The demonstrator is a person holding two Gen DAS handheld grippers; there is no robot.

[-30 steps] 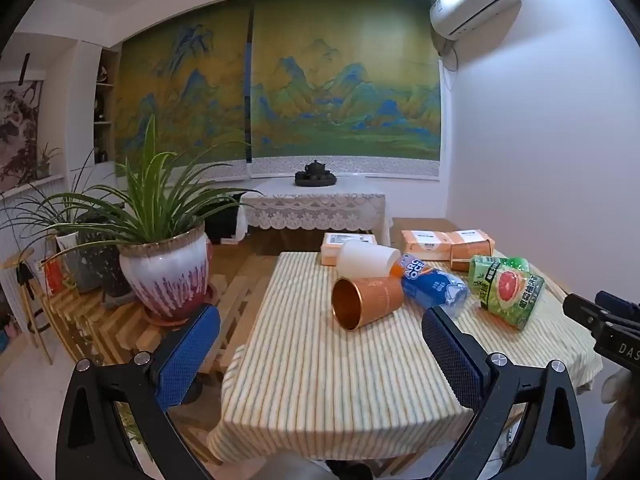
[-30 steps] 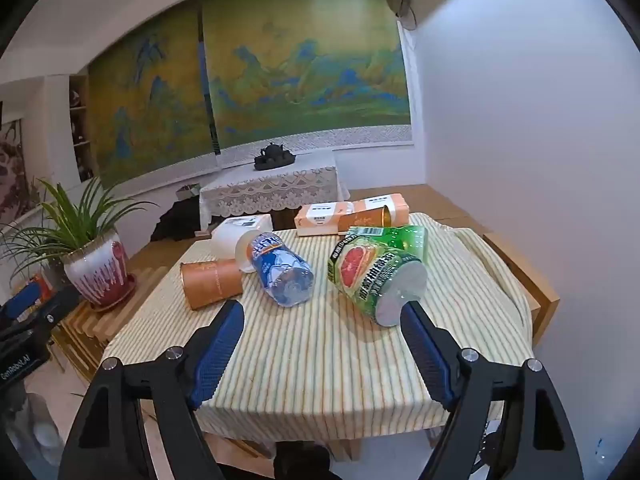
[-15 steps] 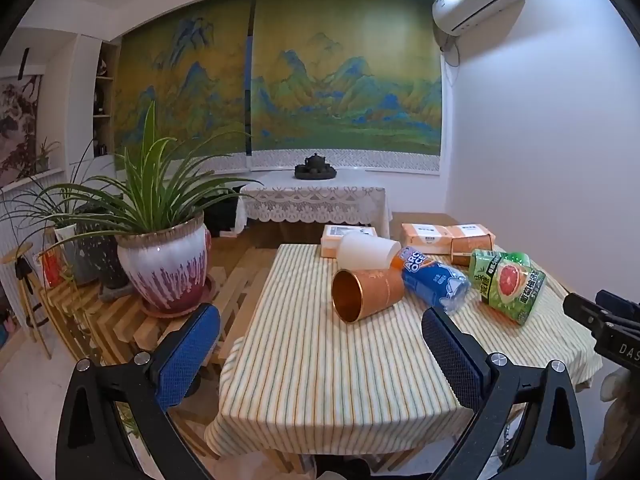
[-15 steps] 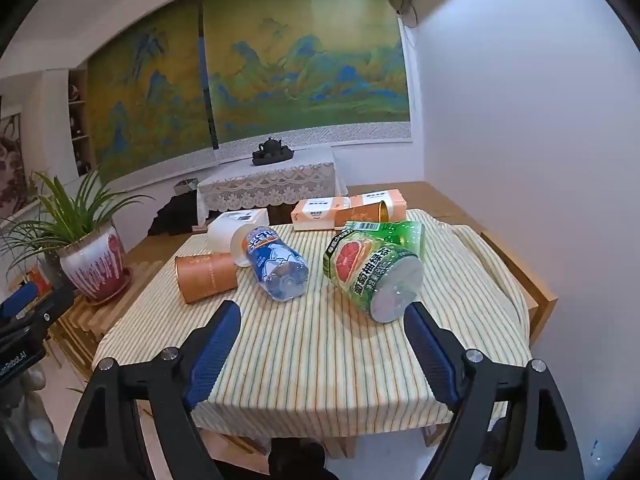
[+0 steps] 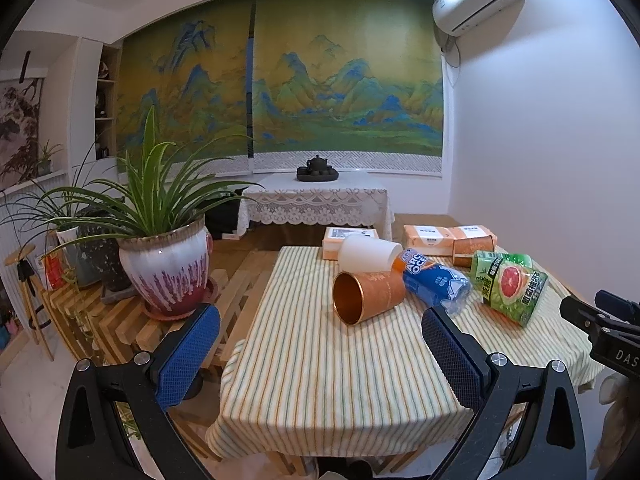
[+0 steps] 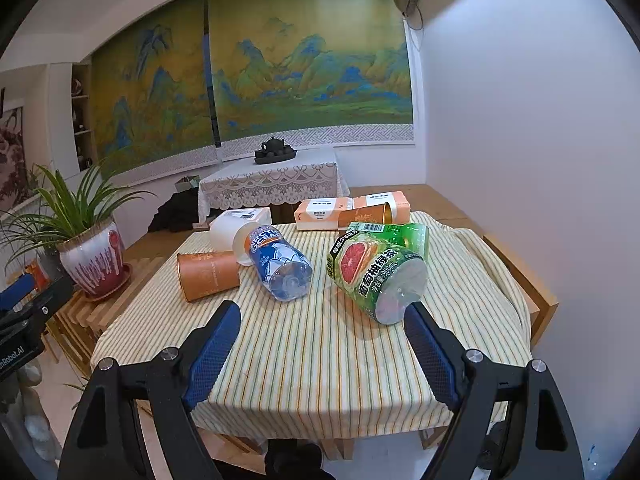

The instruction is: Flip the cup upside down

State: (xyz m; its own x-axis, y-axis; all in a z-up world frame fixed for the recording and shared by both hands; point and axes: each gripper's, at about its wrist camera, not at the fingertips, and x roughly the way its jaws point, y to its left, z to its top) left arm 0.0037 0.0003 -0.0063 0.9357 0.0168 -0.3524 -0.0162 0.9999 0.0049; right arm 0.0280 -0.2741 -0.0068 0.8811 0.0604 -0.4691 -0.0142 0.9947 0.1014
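Note:
An orange paper cup [image 5: 368, 295] lies on its side on the striped tablecloth [image 5: 320, 368], its open mouth facing the near left. It also shows in the right wrist view [image 6: 208, 269]. A white cup [image 5: 368, 255] lies on its side just behind it. A second orange cup [image 5: 472, 246] lies on its side at the back. My left gripper [image 5: 320, 344] is open and empty, over the table's near edge, short of the orange cup. My right gripper [image 6: 322, 344] is open and empty, near the table's front edge.
A blue water bottle [image 5: 434, 282] and a green grapefruit tea bottle [image 5: 508, 286] lie beside the cup. Tissue packs [image 5: 434, 236] sit at the back. A potted plant [image 5: 164, 264] stands on a slatted wooden stand left of the table. The wall is close on the right.
Both grippers have pulled back a little from the table and stayed open. Nothing on the table has moved.

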